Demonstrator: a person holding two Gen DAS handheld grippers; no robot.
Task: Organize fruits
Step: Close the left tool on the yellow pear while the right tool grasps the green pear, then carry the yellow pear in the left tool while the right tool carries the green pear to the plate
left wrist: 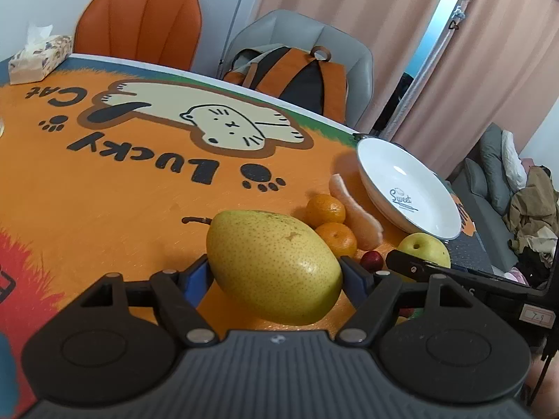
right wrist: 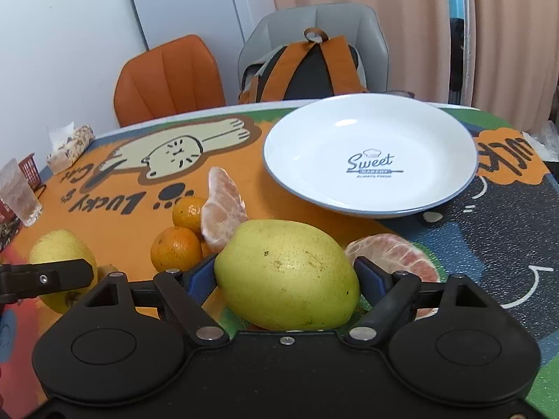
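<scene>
My left gripper (left wrist: 276,269) is shut on a speckled yellow pear (left wrist: 272,255), its blue pads pressing on both sides. The right gripper (right wrist: 284,265) is shut on a green-yellow pear (right wrist: 286,279) in the same way. Both pears sit low over the orange cat tablecloth. Beyond them lie two mandarins (right wrist: 188,213) (right wrist: 174,248) and a peeled citrus segment (right wrist: 223,209). A larger peeled piece (right wrist: 394,255) lies by the right pad. The white plate (right wrist: 370,132), printed "Sweet", stands empty behind the fruit. A small red fruit (left wrist: 371,259) lies between the two grippers.
A tissue box (left wrist: 38,57) sits at the far left corner, with a drinking glass (right wrist: 19,192) and a red basket (right wrist: 28,171) at the left edge. Behind the table stand an orange chair (left wrist: 139,21) and a grey chair holding a backpack (left wrist: 293,73).
</scene>
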